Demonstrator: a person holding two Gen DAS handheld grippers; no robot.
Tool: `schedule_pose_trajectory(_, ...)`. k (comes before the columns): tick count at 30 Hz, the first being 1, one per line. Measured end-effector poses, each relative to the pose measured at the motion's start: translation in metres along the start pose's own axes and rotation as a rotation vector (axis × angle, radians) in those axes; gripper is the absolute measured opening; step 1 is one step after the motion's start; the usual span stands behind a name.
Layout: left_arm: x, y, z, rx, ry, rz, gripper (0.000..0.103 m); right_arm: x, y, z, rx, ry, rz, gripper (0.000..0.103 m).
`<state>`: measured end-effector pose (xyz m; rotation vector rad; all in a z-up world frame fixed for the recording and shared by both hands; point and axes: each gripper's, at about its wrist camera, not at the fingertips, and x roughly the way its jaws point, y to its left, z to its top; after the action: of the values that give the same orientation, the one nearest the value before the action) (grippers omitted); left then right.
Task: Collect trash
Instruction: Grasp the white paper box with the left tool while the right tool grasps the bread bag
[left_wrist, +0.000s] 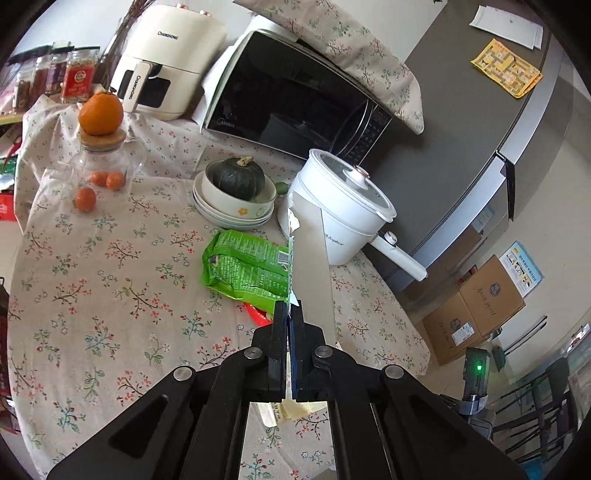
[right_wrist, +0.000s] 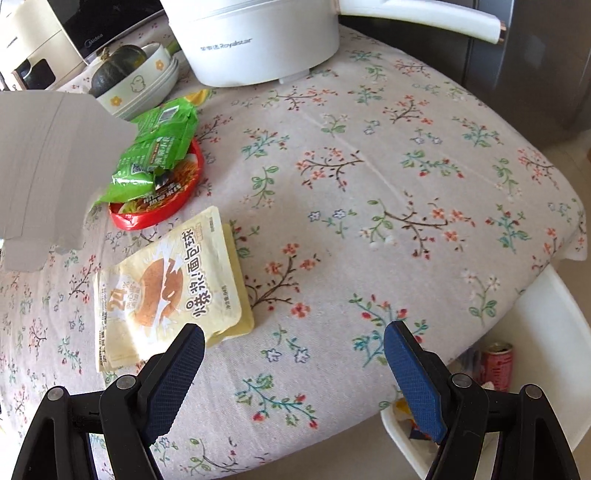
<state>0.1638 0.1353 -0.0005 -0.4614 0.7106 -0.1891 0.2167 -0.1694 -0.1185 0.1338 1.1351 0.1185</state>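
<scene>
Left wrist view: the left tongs (left_wrist: 289, 308) are clamped on a grey card sheet (left_wrist: 310, 243) rising ahead of them; a green wrapper (left_wrist: 245, 264) lies on the tabletop (left_wrist: 110, 288) just beyond, to their left.

Right wrist view: the right tongs (right_wrist: 293, 341) stand wide apart over the tabletop, a yellow bread packet (right_wrist: 170, 291) touching their left finger.

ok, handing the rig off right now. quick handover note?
Left gripper: shut on a flat grey cardboard piece, held up off the table.
Right gripper: open, empty, above the table edge.
On the tablecloth: yellow bread bag, green wrapper lying on a red noodle-bowl lid.
White bin below the table edge holds a red can.
Left: bin the cardboard, then the bag, wrapper, lid.
</scene>
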Motion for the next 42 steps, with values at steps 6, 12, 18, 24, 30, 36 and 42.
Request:
schedule_pose_trajectory(6, -0.021, 0.035, -0.012, 0.012, 0.023, 0.050, 0.000, 0.024, 0.021, 0.006, -0.020, -0.004, 0.040, 0.083)
schedule_pose_trajectory(12, -0.029, 0.073, -0.019, -0.017, 0.050, 0.085, 0.000, 0.053, 0.034, 0.000, -0.003, 0.017, 0.102, 0.064)
schedule_pose_trajectory(18, -0.028, 0.087, -0.021, -0.032, 0.066, 0.100, 0.000, 0.053, 0.049, -0.006, -0.073, -0.026, 0.035, 0.030)
schedule_pose_trajectory(24, -0.028, 0.084, -0.021, -0.033, 0.069, 0.078, 0.000, 0.045, 0.040, -0.006, -0.055, -0.027, 0.064, 0.003)
schedule_pose_trajectory(30, -0.030, 0.075, -0.022, -0.020, 0.063, 0.062, 0.000, 0.022, 0.032, -0.005, -0.029, -0.032, 0.152, 0.005)
schedule_pose_trajectory(36, -0.029, 0.073, -0.024, -0.003, 0.071, 0.089, 0.000, 0.028, 0.030, -0.012, 0.039, 0.032, 0.184, 0.058)
schedule_pose_trajectory(42, -0.023, 0.078, -0.033, 0.055, 0.123, 0.158, 0.000, 0.045, 0.073, -0.018, -0.139, 0.027, 0.084, 0.058)
